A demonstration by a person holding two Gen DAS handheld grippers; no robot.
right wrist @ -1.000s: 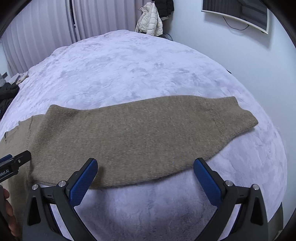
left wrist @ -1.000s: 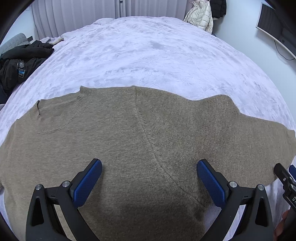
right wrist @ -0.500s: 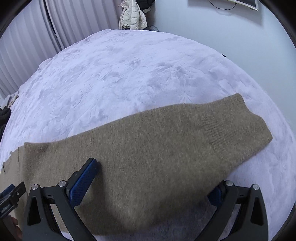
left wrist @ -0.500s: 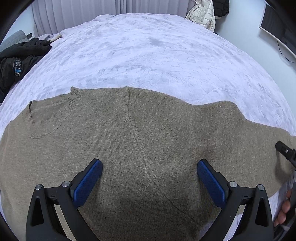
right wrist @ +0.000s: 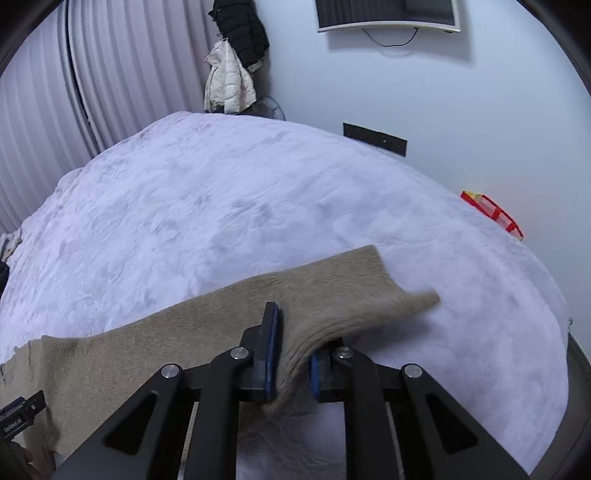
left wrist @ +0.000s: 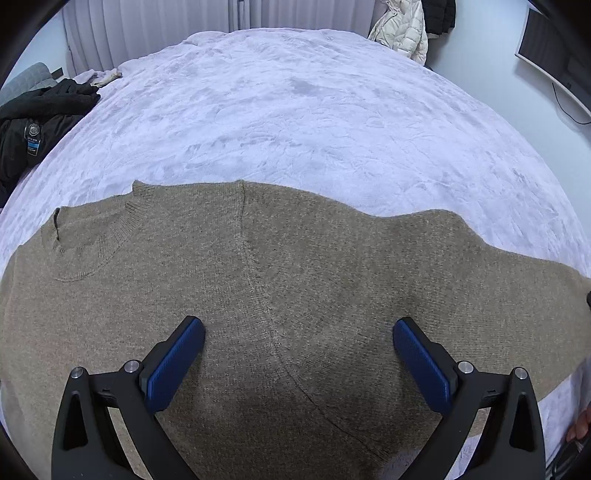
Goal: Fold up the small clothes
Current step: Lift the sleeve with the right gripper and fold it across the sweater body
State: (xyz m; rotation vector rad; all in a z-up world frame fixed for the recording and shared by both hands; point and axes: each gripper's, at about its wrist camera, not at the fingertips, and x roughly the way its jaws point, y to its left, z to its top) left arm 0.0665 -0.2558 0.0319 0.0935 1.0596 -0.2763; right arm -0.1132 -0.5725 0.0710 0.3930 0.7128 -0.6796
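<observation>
Tan knit sweater lies spread flat on the lavender bed, unfolded. Right gripper pinches its right sleeve; left gripper hovers wide open, holding nothing.

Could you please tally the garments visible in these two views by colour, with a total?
Brown: 1, the sweater on the bed, its sleeve pinched in the right gripper.
Black: 2, a jacket on the bed; a hanging jacket.
White: 1, a hanging puffer jacket.
Total: 4

Sweater flat on bed
</observation>
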